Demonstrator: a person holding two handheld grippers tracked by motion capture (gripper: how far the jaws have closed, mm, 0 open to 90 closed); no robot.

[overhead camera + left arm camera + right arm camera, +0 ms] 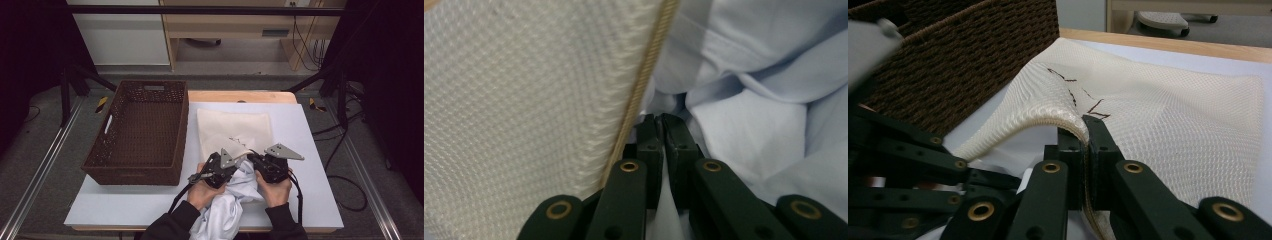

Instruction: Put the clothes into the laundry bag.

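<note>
The left gripper [662, 120] had its black fingers [650, 145] drawn together on a fold of the pale blue garment [749, 135], a sliver of that cloth showing between them low in the left gripper view. Just to their left in that frame hung the cream mesh bag [524, 110], its corded edge [644, 85] running diagonally from the top centre down to the jaws. In the right gripper view, the right gripper [1086, 125] was clamped on the bag's rim, the mesh curling up and over the left finger [1070, 150] and passing down between the two. The rest of the bag spread flat toward the right and upper part of that frame, with dark stitched marks [1083, 92] just above the grip.

From the high view, both grippers sat side by side at lower centre, the left [220, 167] and the right [267, 165] nearly touching, each in a hand with a dark sleeve [172, 225] entering from the bottom edge. The garment [225, 210] bunched between and below the hands, trailing to the bottom edge. The bag [235, 130] lay above the grippers on the white surface [310, 190]. A dark brown woven basket [100, 155] stood at left centre, close beside the bag.
</note>
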